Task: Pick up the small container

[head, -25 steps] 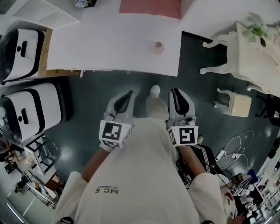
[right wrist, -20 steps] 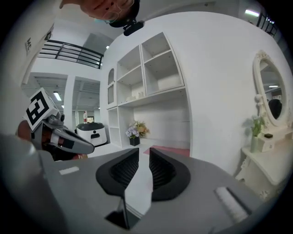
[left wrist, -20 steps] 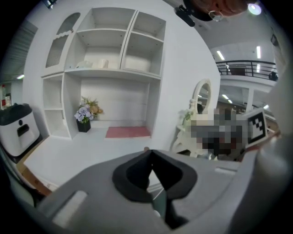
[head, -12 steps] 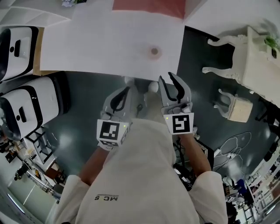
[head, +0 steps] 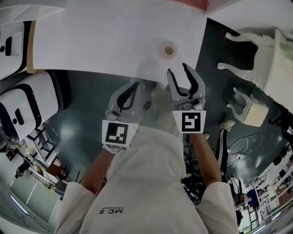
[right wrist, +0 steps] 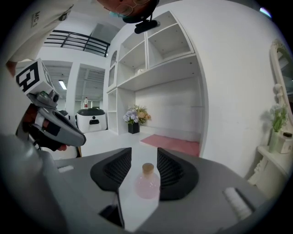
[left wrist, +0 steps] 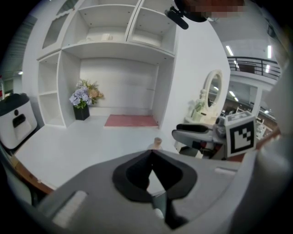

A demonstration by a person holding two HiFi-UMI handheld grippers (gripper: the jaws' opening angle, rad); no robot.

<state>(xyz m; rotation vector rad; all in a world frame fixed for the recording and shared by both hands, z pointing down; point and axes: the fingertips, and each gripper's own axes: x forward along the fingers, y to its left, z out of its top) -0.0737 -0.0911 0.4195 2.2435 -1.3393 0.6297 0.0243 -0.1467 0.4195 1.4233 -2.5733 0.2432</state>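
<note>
The small container is a round pink bottle [head: 169, 50] with a cork stopper, standing upright on the white table [head: 100, 41] near its right front corner. My right gripper [head: 178, 72] is just short of it, over the table's edge. Its jaws have just been opening and stand open, with nothing pressed between them. In the right gripper view the bottle [right wrist: 147, 183] shows framed between the open jaws [right wrist: 144, 157], a little ahead of them. My left gripper [head: 132, 89] hangs at the table's front edge, shut and empty. In the left gripper view the bottle [left wrist: 157, 142] stands beyond its closed tips [left wrist: 151, 153].
A red mat [head: 192, 3] lies at the table's far end below white wall shelves [left wrist: 114, 27], with a flower pot [left wrist: 82, 99] at the back left. White machines [head: 23, 100] stand left of the table. An ornate white dressing table [head: 279, 55] and stool [head: 249, 109] stand right.
Both grippers have moved forward from in front of the person's body to the table's edge. The right jaws went from shut to open, and the bottle now lies close ahead of them.
</note>
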